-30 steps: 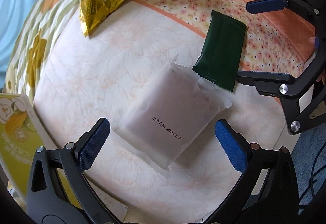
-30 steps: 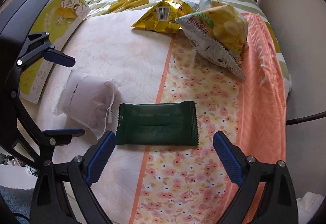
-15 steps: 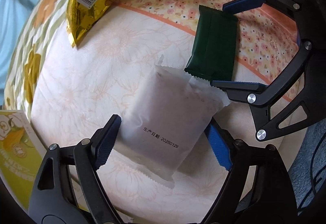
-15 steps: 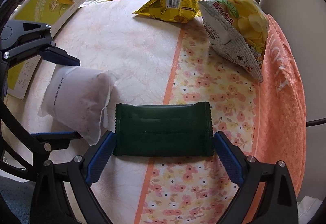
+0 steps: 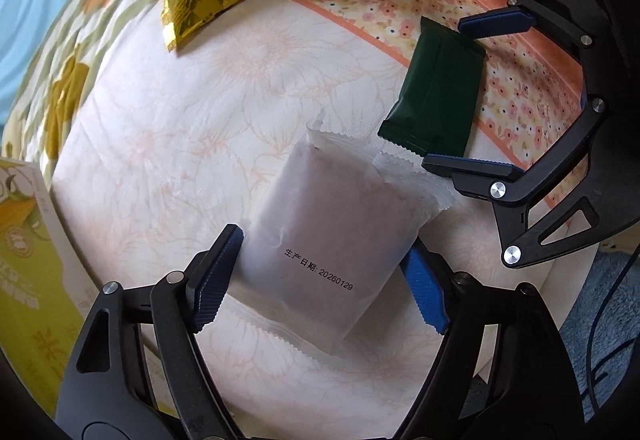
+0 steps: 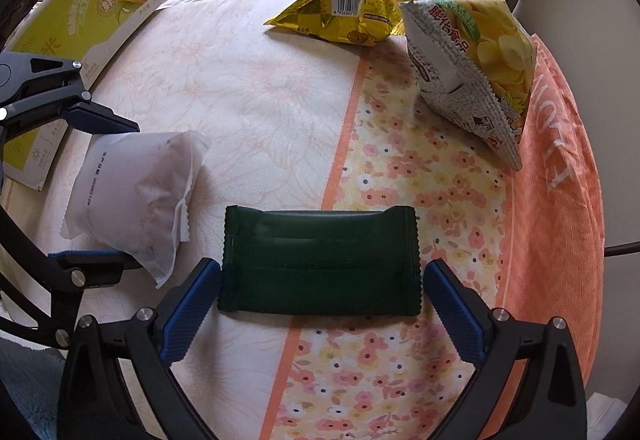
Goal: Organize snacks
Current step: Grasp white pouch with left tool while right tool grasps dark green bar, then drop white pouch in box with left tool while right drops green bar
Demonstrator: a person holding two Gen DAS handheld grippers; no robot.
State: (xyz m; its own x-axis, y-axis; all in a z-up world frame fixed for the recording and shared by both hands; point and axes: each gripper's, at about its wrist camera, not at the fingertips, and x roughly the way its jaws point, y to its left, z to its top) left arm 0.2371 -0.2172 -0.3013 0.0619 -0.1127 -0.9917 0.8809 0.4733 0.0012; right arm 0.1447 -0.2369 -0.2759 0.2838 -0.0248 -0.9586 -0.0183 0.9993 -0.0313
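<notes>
On the flowered cloth [image 6: 256,88] that covers a round surface lie four snack packets. Between the blue pads of the left gripper [image 5: 322,274] sits a frosted white pouch [image 5: 332,236], plump, with crimped zigzag ends and a black printed date; the jaws are closing on it, and both pads look to touch its long sides. A flat, dark green wrapper [image 6: 320,260] with serrated ends lies just beside it, lengthwise between the fingers of the right gripper [image 6: 320,292]; those jaws are opening, and the pads stand just clear of the wrapper's two ends. One corner of the white pouch comes close to the green wrapper's end, though I cannot tell whether they touch.

Farther away, well apart from these two, a gold foil bag [image 6: 344,10] with a barcode and a white chip bag [image 6: 468,60] printed with yellow crisps lean together. One yellow-green carton [image 6: 84,24] with a cartoon bear lies at the cloth's left edge.

Bare cloth lies open in the middle, between the near pair and the far bags. An orange border [image 6: 556,176] marks the right edge, where the cloth drops away.
</notes>
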